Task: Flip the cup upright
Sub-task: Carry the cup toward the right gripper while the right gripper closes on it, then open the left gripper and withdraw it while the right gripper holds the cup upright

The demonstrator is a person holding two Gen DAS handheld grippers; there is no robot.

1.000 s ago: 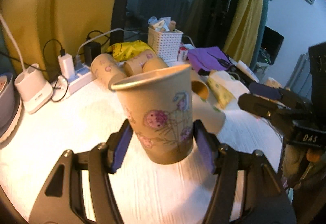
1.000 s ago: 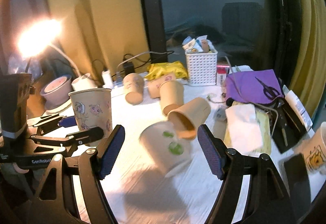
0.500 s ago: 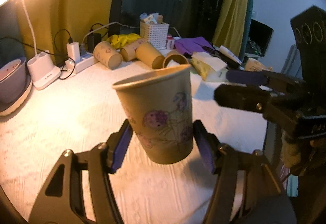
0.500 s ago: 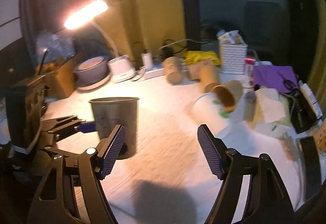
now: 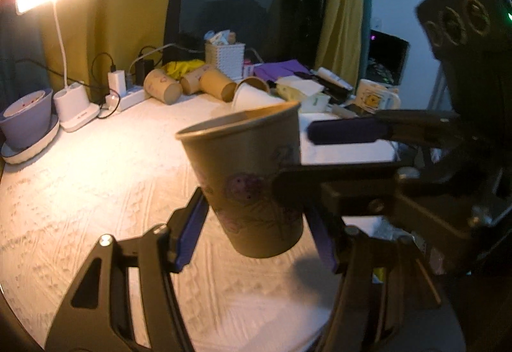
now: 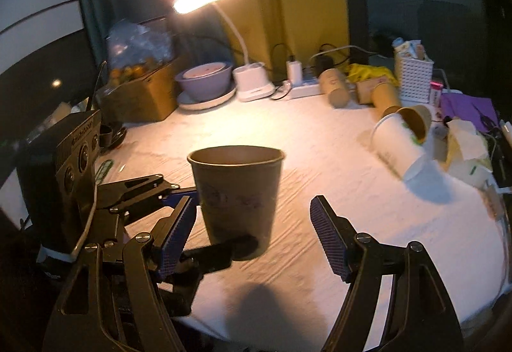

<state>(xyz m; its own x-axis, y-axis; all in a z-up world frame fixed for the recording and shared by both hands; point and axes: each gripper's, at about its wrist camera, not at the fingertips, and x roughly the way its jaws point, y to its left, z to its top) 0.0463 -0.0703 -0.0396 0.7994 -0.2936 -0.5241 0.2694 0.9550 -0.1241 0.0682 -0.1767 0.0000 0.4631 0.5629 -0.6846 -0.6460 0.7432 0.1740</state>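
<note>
Paper cup (image 5: 252,182) upright, mouth up, clamped in left gripper (image 5: 256,224) above white tabletop (image 5: 96,179). Right gripper (image 6: 252,233) spread wide, flanking cup, untouched. Near table edge close; fallen cups (image 6: 400,134) well apart.

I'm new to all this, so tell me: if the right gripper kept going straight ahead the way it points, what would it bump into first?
Most likely the paper cup, held upright by the left gripper. It sits between the right gripper's open fingers, though depth is hard to judge.
</note>
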